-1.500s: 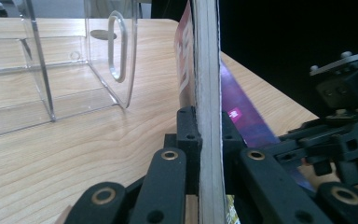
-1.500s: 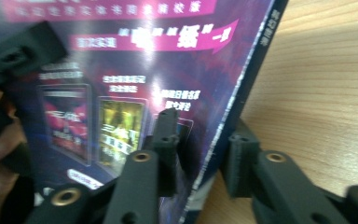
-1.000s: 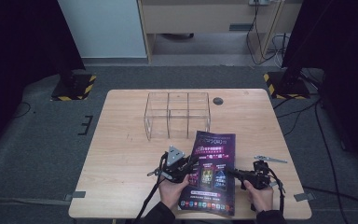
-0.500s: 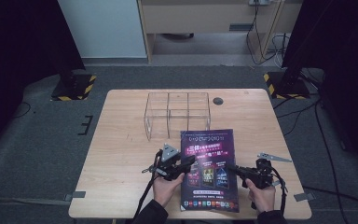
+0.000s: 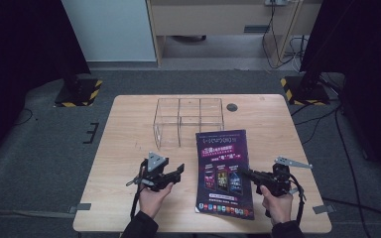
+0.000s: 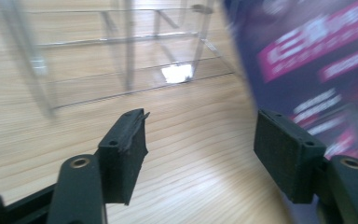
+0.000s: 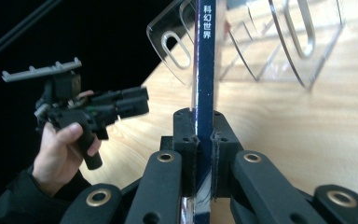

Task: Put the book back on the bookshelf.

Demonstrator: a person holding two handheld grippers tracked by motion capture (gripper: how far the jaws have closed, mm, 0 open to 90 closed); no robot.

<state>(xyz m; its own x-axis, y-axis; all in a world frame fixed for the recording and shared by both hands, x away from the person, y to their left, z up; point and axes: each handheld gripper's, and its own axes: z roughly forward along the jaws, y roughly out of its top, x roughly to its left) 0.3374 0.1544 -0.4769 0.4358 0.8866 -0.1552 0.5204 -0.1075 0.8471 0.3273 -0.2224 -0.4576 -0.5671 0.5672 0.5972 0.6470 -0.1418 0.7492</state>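
Observation:
A purple magazine (image 5: 223,173) lies on the wooden table (image 5: 129,129), in front of a clear acrylic organizer (image 5: 188,119). My right gripper (image 5: 245,173) is shut on the magazine's spine edge (image 7: 205,70), with both pads pressed flat against it (image 7: 204,140). My left gripper (image 5: 178,171) sits on the table left of the magazine, apart from it. Its jaws have just been opening and stand open (image 6: 200,140) with only bare wood between them. In the left gripper view the magazine cover (image 6: 317,60) is a blur at the right and the organizer (image 6: 121,46) stands ahead.
A small black round disc (image 5: 232,107) lies on the table behind the organizer's right end. The organizer's open compartments (image 7: 279,37) stand just beyond the held magazine. In the right gripper view the other hand holds the left gripper (image 7: 130,105) near the table's edge.
The left gripper has let go of the magazine's left edge, opened, and slid left away from it. The right gripper has stayed shut on the magazine and lifted slightly.

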